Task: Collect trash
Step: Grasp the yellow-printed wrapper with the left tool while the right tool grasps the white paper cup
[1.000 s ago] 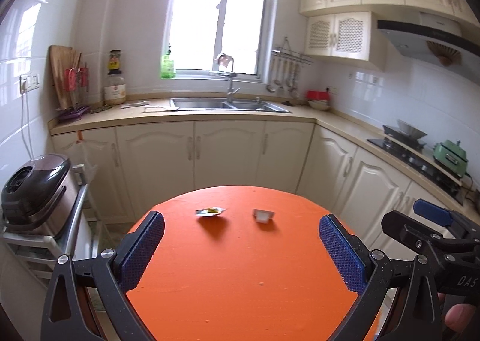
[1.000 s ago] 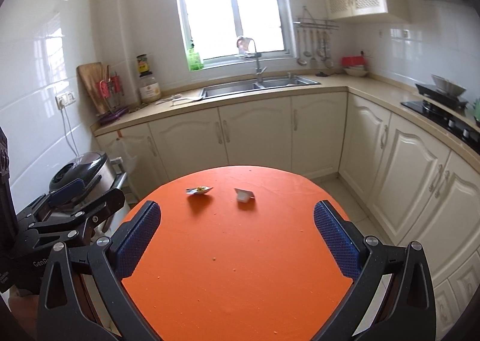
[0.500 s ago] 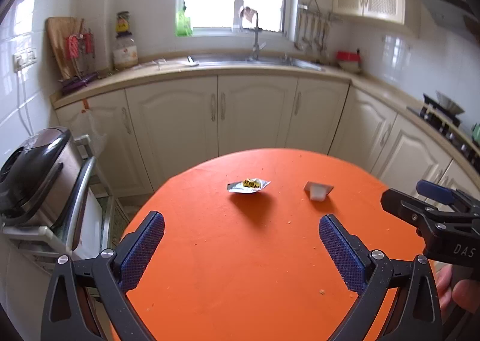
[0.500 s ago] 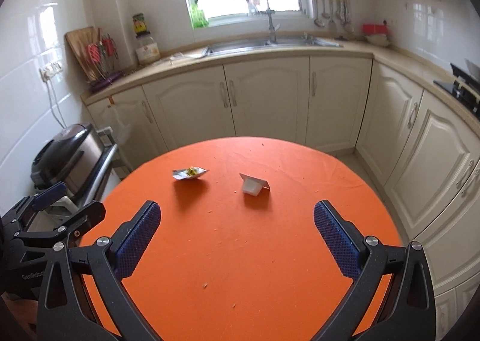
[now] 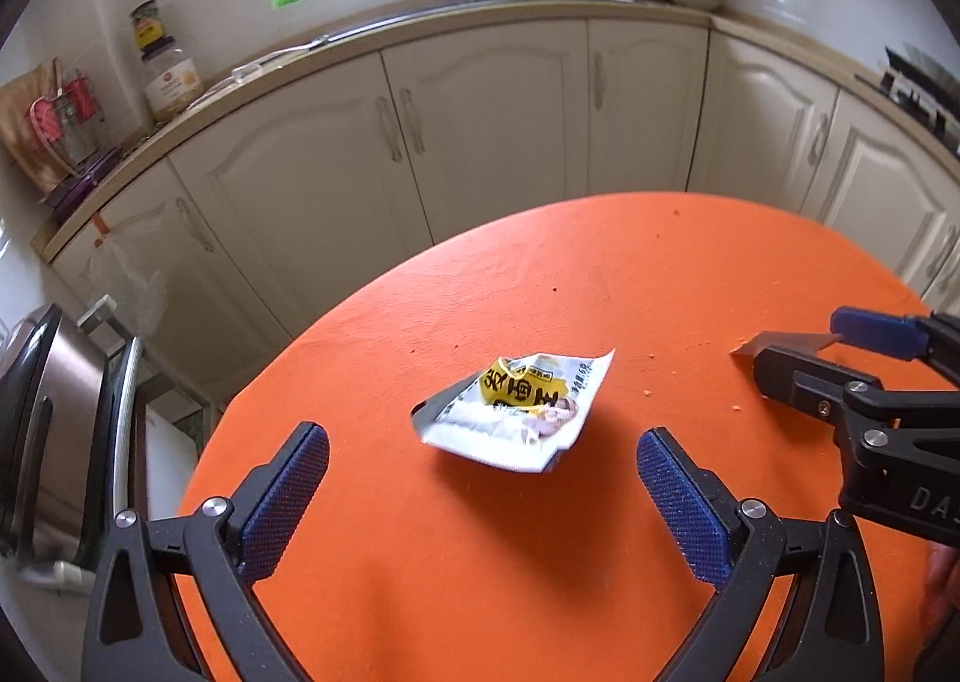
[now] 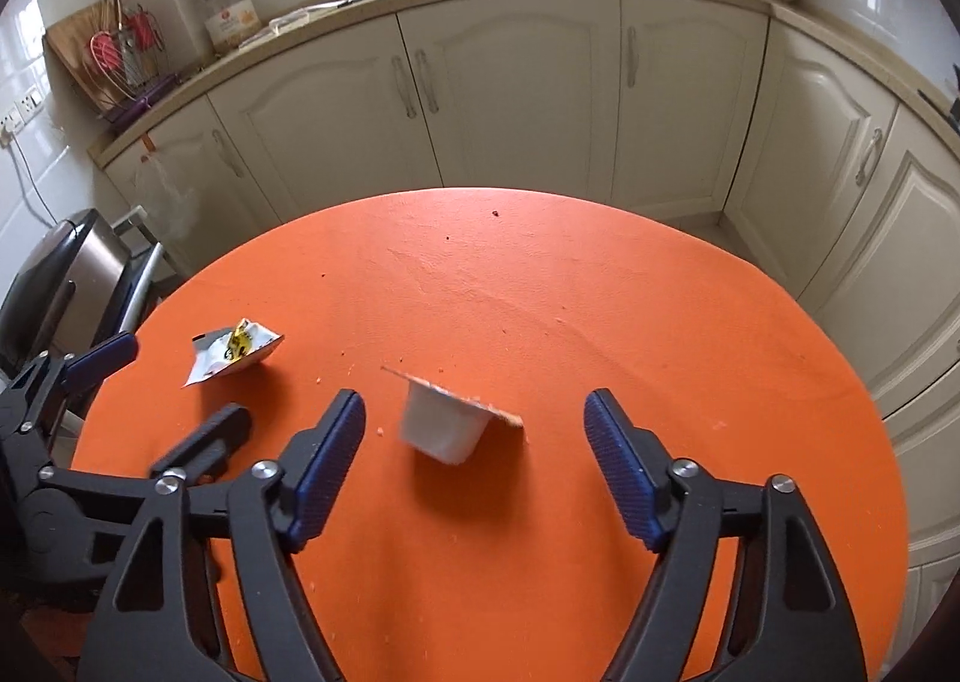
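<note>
A crumpled silver and yellow snack wrapper [image 5: 519, 409] lies on the round orange table [image 5: 600, 562]. My left gripper [image 5: 483, 493] is open, just short of the wrapper, which sits between and ahead of its blue pads. A small white plastic cup [image 6: 447, 424] with a peeled foil lid lies tipped on the table. My right gripper [image 6: 474, 466] is open, its blue pads on either side of the cup and slightly nearer. The wrapper also shows in the right wrist view [image 6: 234, 349], with the left gripper [image 6: 162, 400] beside it. The right gripper [image 5: 840, 358] shows at the right of the left wrist view.
Small crumbs dot the table. Cream kitchen cabinets [image 6: 516, 93] and a counter with a sink ring the far side. A steel appliance on a rack [image 5: 48, 430] stands left of the table. A stove [image 5: 918, 75] is at far right.
Both grippers have moved forward and down toward the table. The wrapper and the cup now sit close in front of the open fingers. Neither piece of trash has moved.
</note>
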`<state>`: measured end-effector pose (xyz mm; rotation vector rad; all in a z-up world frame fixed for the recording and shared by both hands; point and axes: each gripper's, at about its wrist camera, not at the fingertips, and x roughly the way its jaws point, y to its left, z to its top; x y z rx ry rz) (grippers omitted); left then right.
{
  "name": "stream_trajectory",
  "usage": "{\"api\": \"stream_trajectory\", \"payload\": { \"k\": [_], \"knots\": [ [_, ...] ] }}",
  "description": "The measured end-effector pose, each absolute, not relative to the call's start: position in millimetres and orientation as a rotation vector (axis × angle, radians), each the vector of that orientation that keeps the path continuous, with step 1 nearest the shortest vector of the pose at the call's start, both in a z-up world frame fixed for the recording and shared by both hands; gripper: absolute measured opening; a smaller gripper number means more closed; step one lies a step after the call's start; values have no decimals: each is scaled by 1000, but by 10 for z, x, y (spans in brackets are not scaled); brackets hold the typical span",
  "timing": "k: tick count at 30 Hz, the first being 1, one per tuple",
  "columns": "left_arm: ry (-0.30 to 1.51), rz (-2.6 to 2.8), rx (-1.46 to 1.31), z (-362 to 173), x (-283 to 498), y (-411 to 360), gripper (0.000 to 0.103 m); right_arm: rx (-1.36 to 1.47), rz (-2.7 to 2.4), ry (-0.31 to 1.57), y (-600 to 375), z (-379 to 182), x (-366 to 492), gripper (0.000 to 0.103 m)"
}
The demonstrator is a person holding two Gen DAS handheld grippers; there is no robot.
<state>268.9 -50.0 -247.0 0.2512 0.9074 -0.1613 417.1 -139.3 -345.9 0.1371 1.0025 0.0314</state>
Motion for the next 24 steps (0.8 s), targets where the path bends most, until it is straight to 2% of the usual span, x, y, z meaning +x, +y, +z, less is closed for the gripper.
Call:
{"api": "stream_trajectory", "payload": {
  "k": [3,4,6,8,9,11,12,14,16,18,21,22,23,24],
  "knots": [
    [908,-194,253,-2589,3007,-626,102,95,39,1006,-1319,-3508,4238,56],
    [901,-203,256,-2594,3073,-675,100,104,48,1015,-1316,-3509,4244,43],
    [902,-245,250,-2581,3185,-741,87,101,40,1007,-1335,-3491,4233,42],
    [918,-293,214,-2571,3295,-796,62,103,56,1011,-1333,-3489,4191,42],
    [929,-317,196,-2575,3364,-827,57,102,60,1010,-1339,-3491,4162,42],
    [932,-347,190,-2577,3473,-901,40,128,60,1005,-1394,-3476,4077,42],
    [932,-360,189,-2591,3556,-917,36,141,59,1000,-1413,-3453,4035,42],
    [933,-379,194,-2593,3707,-1017,21,154,53,985,-1479,-3400,3922,42],
    [936,-389,202,-2589,3842,-1079,13,156,48,981,-1527,-3358,3829,42],
    [924,-382,218,-2626,3853,-1129,12,157,39,977,-1585,-3319,3738,42],
    [901,-382,218,-2624,3928,-1228,16,166,23,974,-1652,-3286,3623,42],
    [894,-389,218,-2611,3933,-1246,25,167,21,973,-1668,-3278,3596,42],
    [885,-393,221,-2603,3956,-1283,44,168,18,974,-1678,-3271,3576,42],
    [868,-383,230,-2591,4001,-1330,56,169,17,975,-1688,-3272,3562,42]
  ]
}}
